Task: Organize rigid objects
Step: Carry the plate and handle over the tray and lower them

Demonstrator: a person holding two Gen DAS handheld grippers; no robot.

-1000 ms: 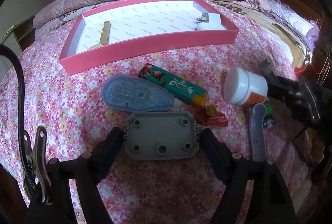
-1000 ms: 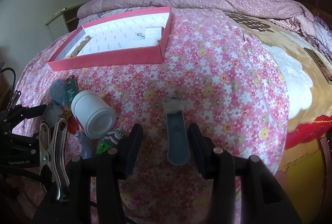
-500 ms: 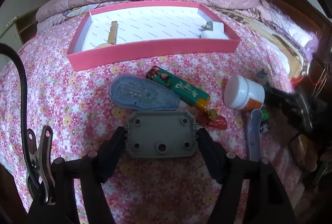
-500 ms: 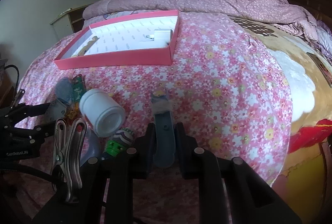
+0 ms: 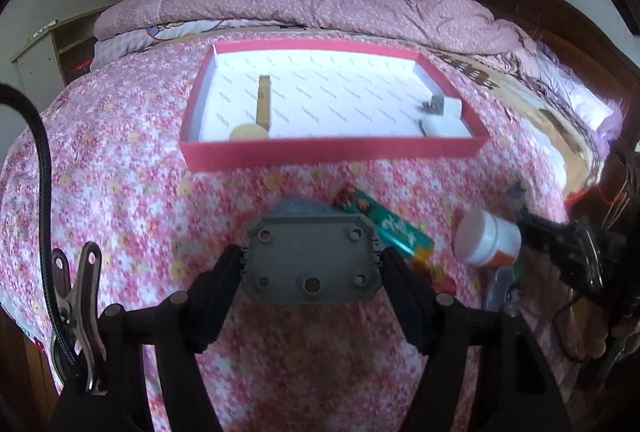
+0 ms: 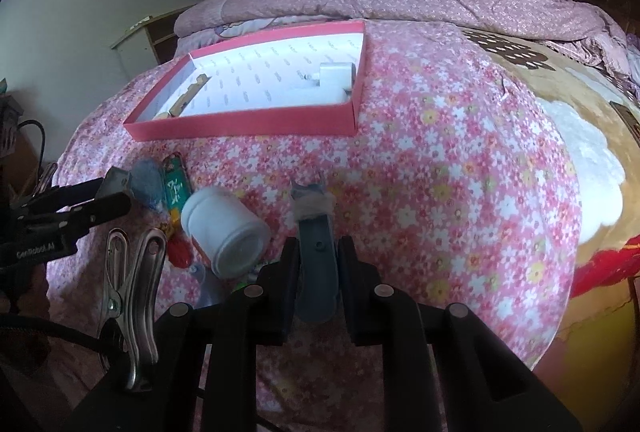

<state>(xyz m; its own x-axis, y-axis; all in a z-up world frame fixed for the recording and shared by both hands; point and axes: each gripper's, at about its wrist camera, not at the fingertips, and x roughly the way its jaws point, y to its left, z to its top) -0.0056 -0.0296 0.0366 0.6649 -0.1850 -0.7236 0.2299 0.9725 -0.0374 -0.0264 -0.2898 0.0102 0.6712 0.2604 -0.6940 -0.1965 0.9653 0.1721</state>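
Observation:
My left gripper [image 5: 312, 268] is shut on a grey plastic plate with round holes [image 5: 310, 258], lifted above the flowered bedspread. My right gripper [image 6: 318, 264] is shut on a slim blue-grey tool with a wrapped tip [image 6: 316, 232]. A pink shallow box [image 5: 332, 150] lies further up the bed and holds a wooden stick [image 5: 263, 104] and a white adapter [image 5: 442, 112]. On the bedspread lie a white jar on its side [image 6: 226, 232], a green printed tube [image 5: 386, 226] and a blue tape dispenser [image 6: 146, 178], mostly hidden behind the plate in the left wrist view.
A small red item [image 6: 178, 252] and a green toy lie beside the jar. A folded pink quilt [image 5: 320, 4] lies beyond the box. A dark wooden headboard [image 5: 560, 16] rises at the right, a bedside cabinet [image 5: 44, 52] at the left. The bed's edge drops off close below both grippers.
The left gripper has closed on the grey plate and raised it, so it now covers the blue dispenser. The right gripper has shut on the blue-grey tool and holds it off the bedspread.

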